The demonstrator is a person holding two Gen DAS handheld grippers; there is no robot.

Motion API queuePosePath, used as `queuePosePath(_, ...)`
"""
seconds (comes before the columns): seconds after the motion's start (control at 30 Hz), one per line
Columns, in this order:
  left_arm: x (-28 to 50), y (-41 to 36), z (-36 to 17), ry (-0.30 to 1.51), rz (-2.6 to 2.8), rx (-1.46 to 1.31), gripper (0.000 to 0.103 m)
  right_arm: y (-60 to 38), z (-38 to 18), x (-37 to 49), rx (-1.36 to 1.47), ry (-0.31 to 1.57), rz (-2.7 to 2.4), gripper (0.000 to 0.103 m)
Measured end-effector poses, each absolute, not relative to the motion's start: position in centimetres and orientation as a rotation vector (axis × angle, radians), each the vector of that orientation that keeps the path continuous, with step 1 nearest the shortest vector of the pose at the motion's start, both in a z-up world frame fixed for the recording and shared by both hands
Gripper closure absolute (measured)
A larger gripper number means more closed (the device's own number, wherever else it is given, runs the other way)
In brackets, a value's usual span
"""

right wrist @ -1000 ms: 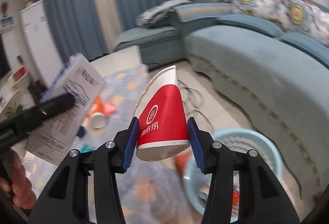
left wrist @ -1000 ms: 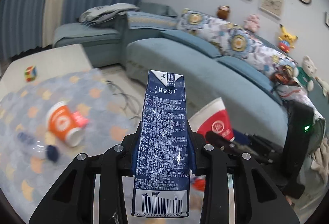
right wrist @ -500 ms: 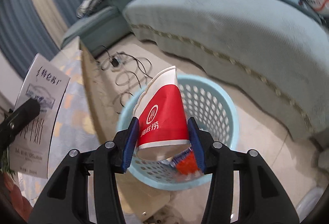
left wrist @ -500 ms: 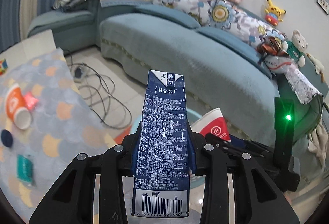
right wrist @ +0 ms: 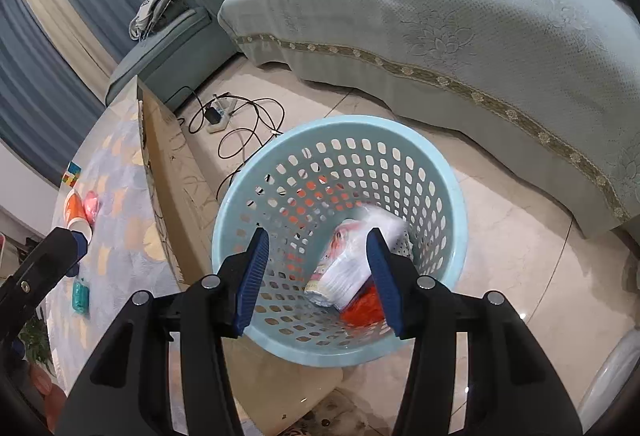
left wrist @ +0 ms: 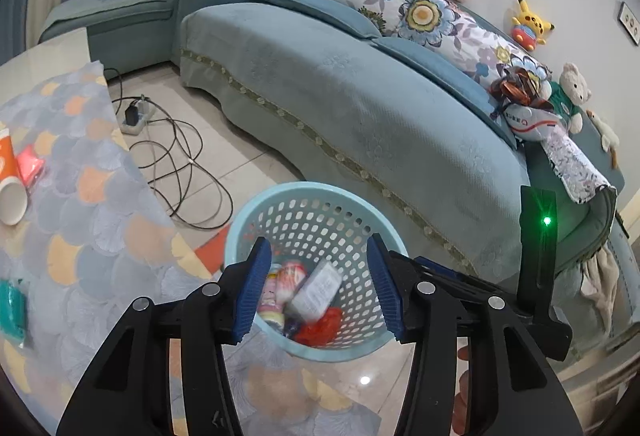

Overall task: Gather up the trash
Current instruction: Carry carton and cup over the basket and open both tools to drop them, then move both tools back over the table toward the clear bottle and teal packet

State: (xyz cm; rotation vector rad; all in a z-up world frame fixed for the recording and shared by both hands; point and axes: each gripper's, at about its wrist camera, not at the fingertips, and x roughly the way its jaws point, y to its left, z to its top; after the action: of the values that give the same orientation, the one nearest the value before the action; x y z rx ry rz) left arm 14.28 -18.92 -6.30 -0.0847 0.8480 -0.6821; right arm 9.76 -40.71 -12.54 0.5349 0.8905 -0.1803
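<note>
- The left gripper is hanging over the pale blue basket at lower centre of the left wrist view; its jaws have just been opening and are standing apart with nothing between the blue pads.
- The right gripper is pointing down into the same basket at centre of the right wrist view; its jaws are standing apart too, gripping nothing.
- Trash is lying at the bottom of the basket; a blurred white carton is resting beside a pinkish packet and something red; in the right wrist view a blurred pale cup is lying there.
- An orange cup is lying on its side at the left edge of the left wrist view, on the patterned cloth; a teal packet is lying below it.
- A black cable is looping over the tiled floor between the cloth and the blue sofa.
</note>
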Motion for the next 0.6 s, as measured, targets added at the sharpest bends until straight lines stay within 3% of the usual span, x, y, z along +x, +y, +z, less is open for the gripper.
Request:
queuePosePath(0.3,13.6,-17.3,-4.6,0.781,-0.651,-0.091,0.055,-38.0,-10.1,9.8,0.443,0.824,-0.118,0.056)
queuePosePath(0.6,13.6,-7.7,0.7,0.628,-0.456,-0.228,0.055,-29.3,-4.6,10.4,0.289,0.686,0.097,0.056)
